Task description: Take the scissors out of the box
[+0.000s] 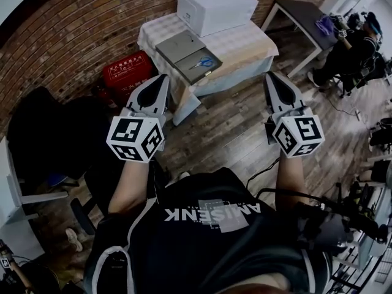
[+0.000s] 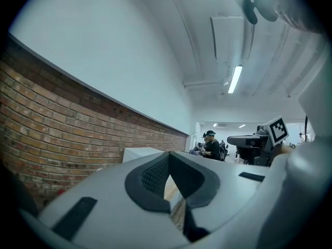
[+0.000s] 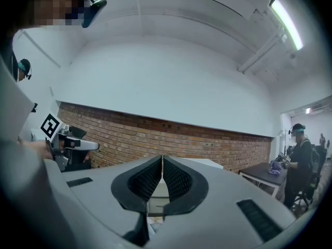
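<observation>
Head view: blue-handled scissors (image 1: 202, 62) are laid in the open grey box (image 1: 179, 45), blades aimed lower-left; left gripper (image 1: 160, 78) and right gripper (image 1: 271, 77) are closed on nothing.

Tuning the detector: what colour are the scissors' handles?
Blue; the scissors show best in the head view.

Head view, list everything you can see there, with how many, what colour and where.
scissors: one, blue handles, lying on the grey case
grey case: one, grey, flat on the table's front left part
white box: one, white, at the back of the table
table: one, pale cloth cover, by the brick wall
red container: one, red, on the floor left of the table
dark table: one, dark top, upper right
other person: one, dark clothes, beside the dark table
left gripper: one, grey, jaws shut, empty, short of the table
right gripper: one, grey, jaws shut, empty, short of the table
</observation>
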A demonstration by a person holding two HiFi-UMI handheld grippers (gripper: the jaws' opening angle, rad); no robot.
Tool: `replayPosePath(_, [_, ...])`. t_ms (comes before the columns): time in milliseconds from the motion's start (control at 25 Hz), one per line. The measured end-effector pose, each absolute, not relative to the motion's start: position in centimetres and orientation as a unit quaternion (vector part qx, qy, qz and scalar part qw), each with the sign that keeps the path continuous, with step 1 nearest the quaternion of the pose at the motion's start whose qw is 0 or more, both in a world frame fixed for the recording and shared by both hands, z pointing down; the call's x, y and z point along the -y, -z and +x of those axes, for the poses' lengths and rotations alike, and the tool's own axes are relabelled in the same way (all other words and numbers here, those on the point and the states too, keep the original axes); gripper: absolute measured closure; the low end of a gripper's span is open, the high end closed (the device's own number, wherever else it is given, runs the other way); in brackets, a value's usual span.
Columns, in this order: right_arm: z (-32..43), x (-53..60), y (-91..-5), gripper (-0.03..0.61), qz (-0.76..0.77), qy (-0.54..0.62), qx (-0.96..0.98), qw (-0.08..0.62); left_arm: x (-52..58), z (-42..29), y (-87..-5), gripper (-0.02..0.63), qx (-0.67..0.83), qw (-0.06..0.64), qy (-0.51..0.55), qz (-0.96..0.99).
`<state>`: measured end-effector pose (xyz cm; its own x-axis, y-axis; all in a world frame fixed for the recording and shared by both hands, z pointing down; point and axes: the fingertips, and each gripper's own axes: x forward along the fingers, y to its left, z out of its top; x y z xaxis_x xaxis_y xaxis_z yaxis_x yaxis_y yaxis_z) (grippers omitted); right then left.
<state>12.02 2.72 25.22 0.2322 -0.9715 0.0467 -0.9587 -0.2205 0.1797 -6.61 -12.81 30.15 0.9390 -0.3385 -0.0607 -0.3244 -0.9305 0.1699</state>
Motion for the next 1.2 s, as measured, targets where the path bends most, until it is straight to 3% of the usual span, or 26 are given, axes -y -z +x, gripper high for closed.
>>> replayPosePath(600, [12.6,4.4,-24.4,0.535,0.749,0.055,0.655,0.084,16.6,-8.8,-30.1,0.601,0.209,0.096,0.061,0.971])
replayPosePath(1200, [23.2,13.7,-26.6,0.535,0.705,0.046,0.699,0.11,22.6,-2.0,-31.4,0.601,0.293,0.086,0.04,0.951])
